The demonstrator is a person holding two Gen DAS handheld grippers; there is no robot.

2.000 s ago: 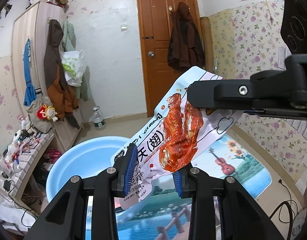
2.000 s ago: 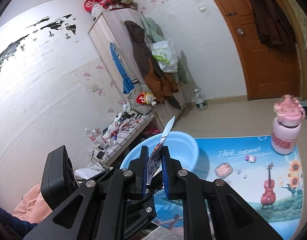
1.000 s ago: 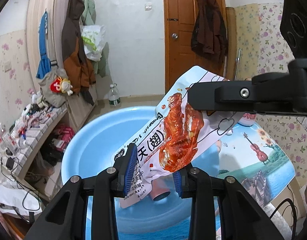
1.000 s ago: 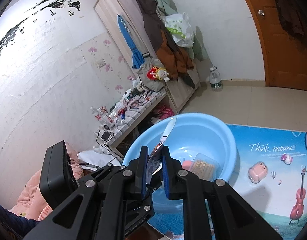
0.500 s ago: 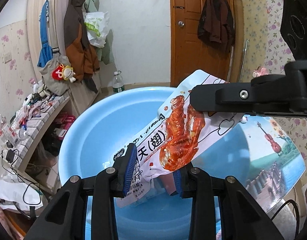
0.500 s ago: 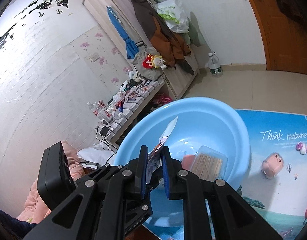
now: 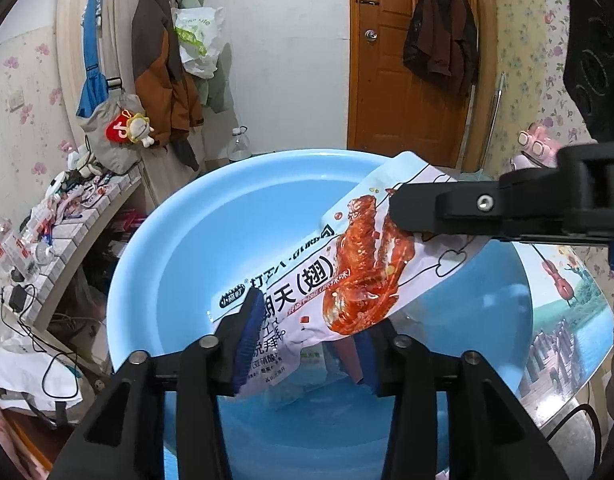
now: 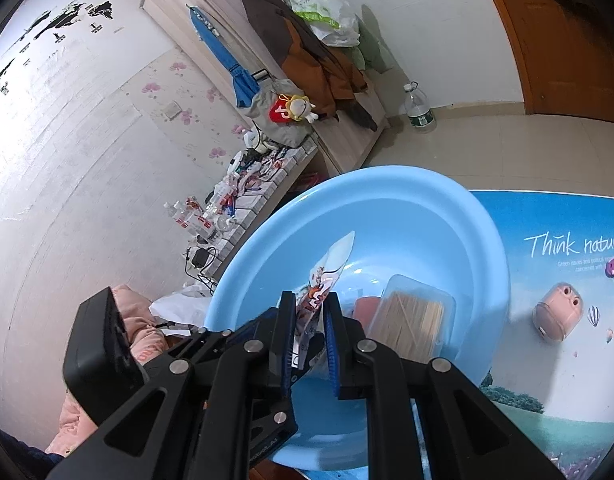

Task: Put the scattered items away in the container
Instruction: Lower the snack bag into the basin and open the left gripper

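I see a brown wooden door (image 7: 391, 60) with a dark coat (image 7: 439, 36) hanging on it. The wall (image 7: 283, 60) beside it is white. A tall wardrobe (image 7: 119, 40) has jackets hung on it. A water bottle (image 8: 419, 114) stands on the pale tile floor (image 8: 487, 148).

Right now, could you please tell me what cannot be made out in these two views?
- Left wrist view: the basin's floor contents, under the snack packet and the left gripper, whose jaws have just been opening around it.
- Left wrist view: the pink bottle's body, behind the right gripper.
- Right wrist view: the packet's print, seen edge-on; the pink thing behind the toothpick box.
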